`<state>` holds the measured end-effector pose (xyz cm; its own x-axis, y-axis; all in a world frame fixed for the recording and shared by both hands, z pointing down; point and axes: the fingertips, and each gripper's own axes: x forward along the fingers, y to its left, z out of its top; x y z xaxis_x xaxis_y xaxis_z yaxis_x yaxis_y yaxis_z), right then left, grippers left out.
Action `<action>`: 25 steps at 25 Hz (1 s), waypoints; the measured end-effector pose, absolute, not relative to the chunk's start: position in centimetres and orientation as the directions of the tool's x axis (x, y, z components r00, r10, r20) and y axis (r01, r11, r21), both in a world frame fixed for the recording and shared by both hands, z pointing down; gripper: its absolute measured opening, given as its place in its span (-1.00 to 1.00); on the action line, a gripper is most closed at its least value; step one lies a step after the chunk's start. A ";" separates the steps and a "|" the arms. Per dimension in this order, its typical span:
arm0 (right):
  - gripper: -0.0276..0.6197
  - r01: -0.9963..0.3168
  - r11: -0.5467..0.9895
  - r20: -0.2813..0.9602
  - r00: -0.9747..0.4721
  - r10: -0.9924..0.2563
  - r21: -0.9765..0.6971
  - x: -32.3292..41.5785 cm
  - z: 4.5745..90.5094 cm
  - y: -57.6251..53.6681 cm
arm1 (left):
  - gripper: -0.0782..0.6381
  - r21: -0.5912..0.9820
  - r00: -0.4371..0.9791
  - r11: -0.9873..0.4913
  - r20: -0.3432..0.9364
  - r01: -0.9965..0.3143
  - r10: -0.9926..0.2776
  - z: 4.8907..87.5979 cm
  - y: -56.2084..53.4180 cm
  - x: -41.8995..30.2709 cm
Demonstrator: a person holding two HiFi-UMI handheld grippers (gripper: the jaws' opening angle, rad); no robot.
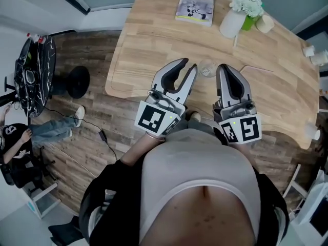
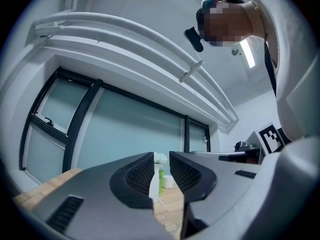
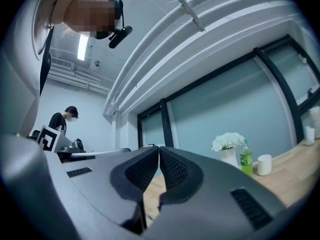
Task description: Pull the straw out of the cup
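Jaws of left gripper (image 1: 187, 64) are standing slightly apart, right gripper's (image 1: 224, 66) meeting, both empty. Straw, indiscernible near clear glass cup (image 1: 207, 68), is likely needing light pinching high, being flimsy.

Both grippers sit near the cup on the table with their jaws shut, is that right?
Not both. On the left gripper the jaws stand apart, empty, as the left gripper view shows. The right gripper is shut, and both are near the cup on the table.
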<state>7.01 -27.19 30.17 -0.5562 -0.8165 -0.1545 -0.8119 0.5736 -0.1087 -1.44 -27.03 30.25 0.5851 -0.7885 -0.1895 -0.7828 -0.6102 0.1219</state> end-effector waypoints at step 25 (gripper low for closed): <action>-0.82 -0.806 0.577 -0.124 -0.564 -0.816 -0.128 7.0 31.6 -26.7 | -0.32 0.113 0.623 -0.630 -0.097 -0.768 -0.777 35.8 -26.5 -0.2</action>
